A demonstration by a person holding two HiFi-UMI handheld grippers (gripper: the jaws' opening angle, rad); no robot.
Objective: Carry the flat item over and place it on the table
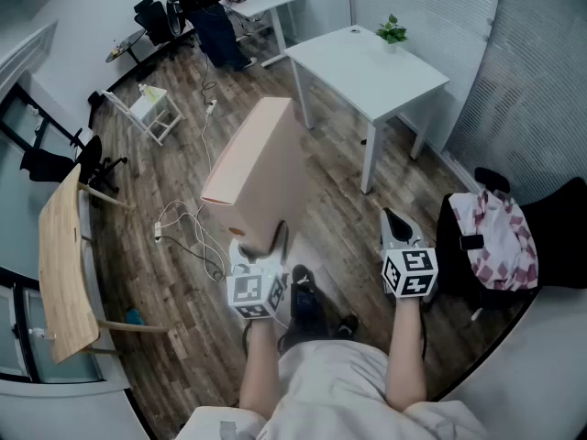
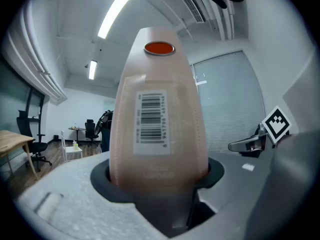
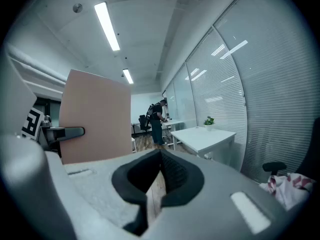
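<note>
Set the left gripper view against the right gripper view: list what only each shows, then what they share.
Only the left gripper view: the barcode label and red dot on the narrow edge of the flat pink box, plus a wooden table. Only the right gripper view: the white table with its potted plant, and a patterned cloth. Both: the box, held by the left gripper, and ceiling light strips.

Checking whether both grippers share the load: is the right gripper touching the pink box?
Apart. The head view shows bare floor between the right gripper and the pink box; only the left gripper clamps it.
</note>
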